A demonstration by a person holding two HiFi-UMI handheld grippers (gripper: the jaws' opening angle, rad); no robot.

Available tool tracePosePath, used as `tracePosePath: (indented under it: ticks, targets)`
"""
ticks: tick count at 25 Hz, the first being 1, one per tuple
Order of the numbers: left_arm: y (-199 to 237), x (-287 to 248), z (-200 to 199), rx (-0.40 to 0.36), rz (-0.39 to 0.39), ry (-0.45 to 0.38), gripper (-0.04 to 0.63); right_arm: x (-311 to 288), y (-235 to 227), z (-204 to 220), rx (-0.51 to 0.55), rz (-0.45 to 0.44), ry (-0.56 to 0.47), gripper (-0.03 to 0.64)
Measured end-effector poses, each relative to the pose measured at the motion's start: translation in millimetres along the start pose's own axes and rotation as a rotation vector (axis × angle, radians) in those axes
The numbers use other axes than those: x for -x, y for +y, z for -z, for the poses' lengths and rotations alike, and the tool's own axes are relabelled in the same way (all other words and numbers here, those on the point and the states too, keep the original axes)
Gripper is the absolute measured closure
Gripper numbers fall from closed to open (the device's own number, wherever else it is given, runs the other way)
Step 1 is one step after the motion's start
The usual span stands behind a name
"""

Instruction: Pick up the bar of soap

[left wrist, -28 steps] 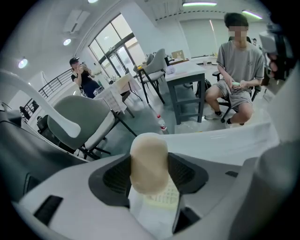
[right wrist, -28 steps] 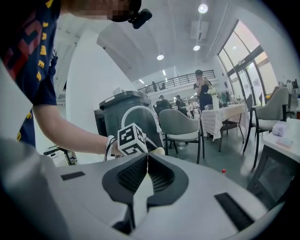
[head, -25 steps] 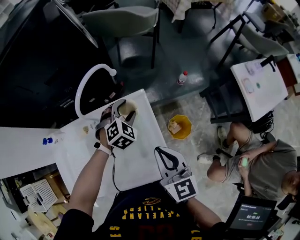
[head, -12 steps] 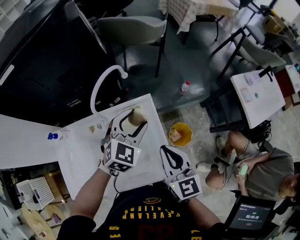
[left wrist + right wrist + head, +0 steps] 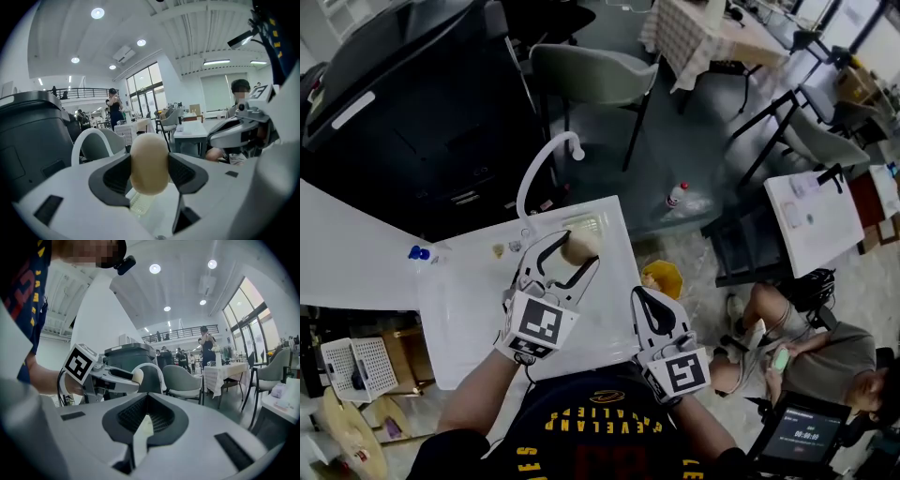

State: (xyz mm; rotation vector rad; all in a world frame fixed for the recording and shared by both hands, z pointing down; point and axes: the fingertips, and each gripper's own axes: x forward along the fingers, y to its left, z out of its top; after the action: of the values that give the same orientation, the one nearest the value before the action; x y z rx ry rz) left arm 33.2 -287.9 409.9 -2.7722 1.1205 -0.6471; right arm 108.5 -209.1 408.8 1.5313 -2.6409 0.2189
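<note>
The beige oval bar of soap (image 5: pixel 579 247) is clamped between the dark pads of my left gripper (image 5: pixel 571 256), just above the white table (image 5: pixel 478 309). The left gripper view shows the soap (image 5: pixel 149 161) filling the gap between both jaws, with a ribbed pale soap dish (image 5: pixel 140 204) on the table below it. The same dish (image 5: pixel 586 224) lies beyond the soap near the table's far right corner. My right gripper (image 5: pixel 643 298) is shut and holds nothing, hovering over the table's near right edge. From the right gripper view (image 5: pixel 146 401), the left gripper (image 5: pixel 110 376) shows with the soap (image 5: pixel 137 375) at its tip.
A white curved tube (image 5: pixel 542 161) arches over the table's far edge. Small items (image 5: pixel 499 250) and a blue-capped object (image 5: pixel 418 252) lie at the far left. On the floor are a yellow bin (image 5: pixel 665 278) and a bottle (image 5: pixel 677 194). A grey chair (image 5: pixel 591 70) stands beyond; a seated person (image 5: pixel 806 352) is at right.
My left gripper has risen slightly and drawn back with the soap, which now sits clear of the dish. The right gripper stays shut by the table's near edge.
</note>
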Motion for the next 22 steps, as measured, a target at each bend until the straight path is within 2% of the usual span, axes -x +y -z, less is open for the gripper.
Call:
tracePosePath:
  ticks: [14,22]
  targets:
    - [-12,75,-12,0.112,0.022,-0.098,0.331,10,40,-33,0.038,-0.008,-0.069,0.600]
    - [-22,100,-23,0.282,0.081,-0.188,0.331,12,41,-42,0.052,-0.010,-0.085,0.600]
